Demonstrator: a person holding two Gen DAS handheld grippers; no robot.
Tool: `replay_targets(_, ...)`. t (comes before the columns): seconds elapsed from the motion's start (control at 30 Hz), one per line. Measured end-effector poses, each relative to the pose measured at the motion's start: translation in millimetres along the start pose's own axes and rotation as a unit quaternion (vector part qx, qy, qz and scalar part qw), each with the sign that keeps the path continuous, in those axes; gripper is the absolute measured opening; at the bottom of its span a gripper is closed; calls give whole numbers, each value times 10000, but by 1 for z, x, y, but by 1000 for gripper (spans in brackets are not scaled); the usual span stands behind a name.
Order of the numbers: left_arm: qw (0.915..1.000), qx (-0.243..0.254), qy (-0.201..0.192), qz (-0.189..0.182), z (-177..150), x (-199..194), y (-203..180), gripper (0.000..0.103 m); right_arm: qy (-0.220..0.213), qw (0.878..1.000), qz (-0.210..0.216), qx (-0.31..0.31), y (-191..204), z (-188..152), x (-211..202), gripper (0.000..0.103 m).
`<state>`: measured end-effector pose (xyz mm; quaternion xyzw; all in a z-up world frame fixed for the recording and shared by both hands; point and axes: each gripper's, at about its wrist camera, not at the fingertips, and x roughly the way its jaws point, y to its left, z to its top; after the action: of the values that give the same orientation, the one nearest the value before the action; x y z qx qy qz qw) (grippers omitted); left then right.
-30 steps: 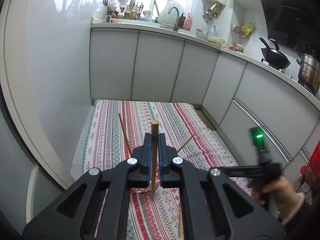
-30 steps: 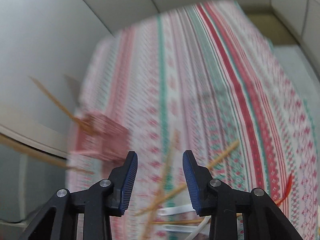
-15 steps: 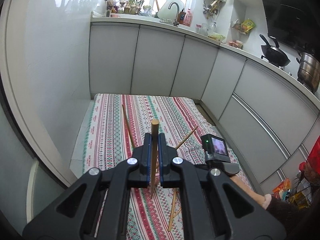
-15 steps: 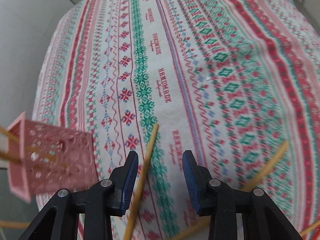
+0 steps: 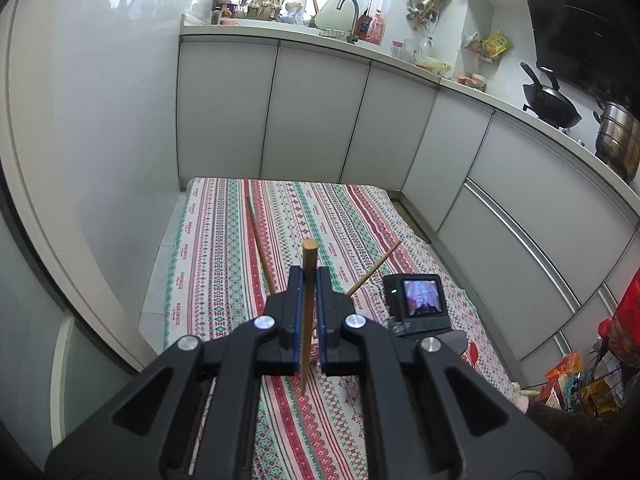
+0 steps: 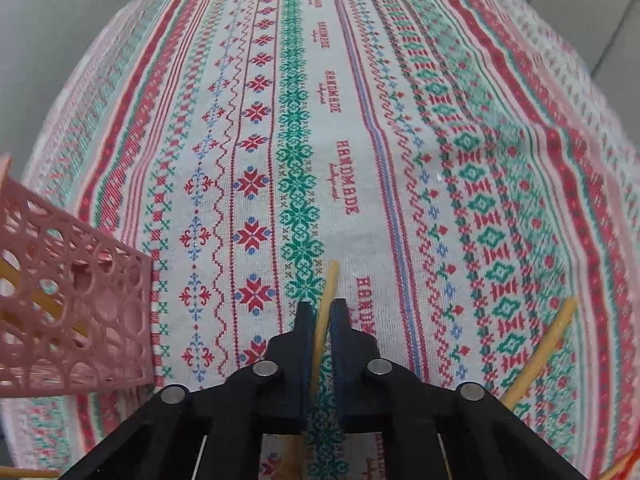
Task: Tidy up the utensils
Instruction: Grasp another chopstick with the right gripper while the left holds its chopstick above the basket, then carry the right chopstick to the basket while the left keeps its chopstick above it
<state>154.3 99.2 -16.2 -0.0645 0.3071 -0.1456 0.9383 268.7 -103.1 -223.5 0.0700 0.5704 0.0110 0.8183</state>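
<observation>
Down by the floor, the right claw (image 6: 319, 312) has just been closing, and its blue pads now pinch a pale chopstick (image 6: 326, 300) that lies on the patterned cloth (image 6: 360, 120), the stick's tip poking out just beyond the fingertips. Just to its left stands a pink perforated basket (image 6: 80, 300) with other sticks showing through its holes (how many I cannot tell). Another chopstick (image 6: 540, 356) lies slanted on the cloth off to the right, well apart from the pinched one.

The left claw (image 5: 309, 280) is pressed together on a darker wooden chopstick (image 5: 309, 264), held nearly upright, with its blunt end rising above the pads and its thin end hanging below them over the cloth (image 5: 224, 248). Beyond it two more chopsticks lean up at a slant, one to the left (image 5: 258, 240) and one to the right (image 5: 374, 266). White cabinet doors (image 5: 316, 112) close off the far side.
</observation>
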Motion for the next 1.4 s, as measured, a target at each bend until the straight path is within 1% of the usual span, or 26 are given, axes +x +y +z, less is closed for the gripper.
replay_targets(0.07, 10000, -12, 19, 7, -1, 2, 1, 7, 19, 9990, 342, 286, -15, -1, -5, 4)
replay_targets(0.13, 10000, -47, 10, 10, 0, 2, 2, 7, -35, 9971, 595, 466, -19, 2, -16, 4)
replay_targets(0.17, 10000, -72, -6, 5, 0, 2, 3, 7, -90, 9968, 630, 476, -19, 1, -22, 4)
replay_targets(0.37, 9996, -147, -251, 2, 5, -8, 4, 7, -792, 9916, 967, 325, -27, -7, -99, 4)
replay_targets(0.47, 9990, -189, -414, 13, 7, -13, 4, 7, -1266, 9848, 1163, 231, -28, -17, -145, 4)
replay_targets(0.5, 9986, -223, -487, 11, 8, -15, 4, 7, -1364, 9831, 1199, 211, -27, -18, -155, 4)
replay_targets(0.6, 9969, -328, -710, 24, 11, -20, 6, 7, -1877, 9728, 1352, 113, -26, -28, -200, 4)
replay_targets(0.7, 9948, -414, -925, 78, 15, -25, 7, 7, -2305, 9623, 1442, 77, -22, -31, -233, 4)
replay_targets(0.73, 9938, -434, -1014, 114, 16, -27, 6, 7, -2524, 9567, 1452, 38, -20, -33, -249, 4)
replay_targets(0.8, 9922, -472, -1139, 166, 19, -29, 6, 7, -2780, 9491, 1478, 4, -17, -33, -268, 4)
replay_targets(0.87, 9913, -490, -1198, 217, 21, -27, 6, 7, -3064, 9395, 1530, -23, -13, -34, -288, 4)
replay_targets(0.9, 9908, -503, -1230, 240, 21, -25, 7, 7, -3250, 9329, 1551, -46, -9, -33, -298, 4)
replay_targets(1.03, 9898, -483, -1288, 366, 23, -13, 6, 7, -3697, 9146, 1634, -113, 5, -28, -316, 4)
replay_targets(1.13, 9879, -418, -1426, 442, 25, -6, 6, 7, -3862, 9059, 1735, -138, 15, -23, -313, 4)
replay_targets(1.27, 9858, -438, -1558, 438, 27, 0, 10, 7, -3895, 9003, 1941, -117, 27, -11, -299, 4)
replay_targets(1.4, 9844, -591, -1611, 395, 30, -1, 15, 7, -4005, 8973, 1851, -121, 40, 0, -284, 4)
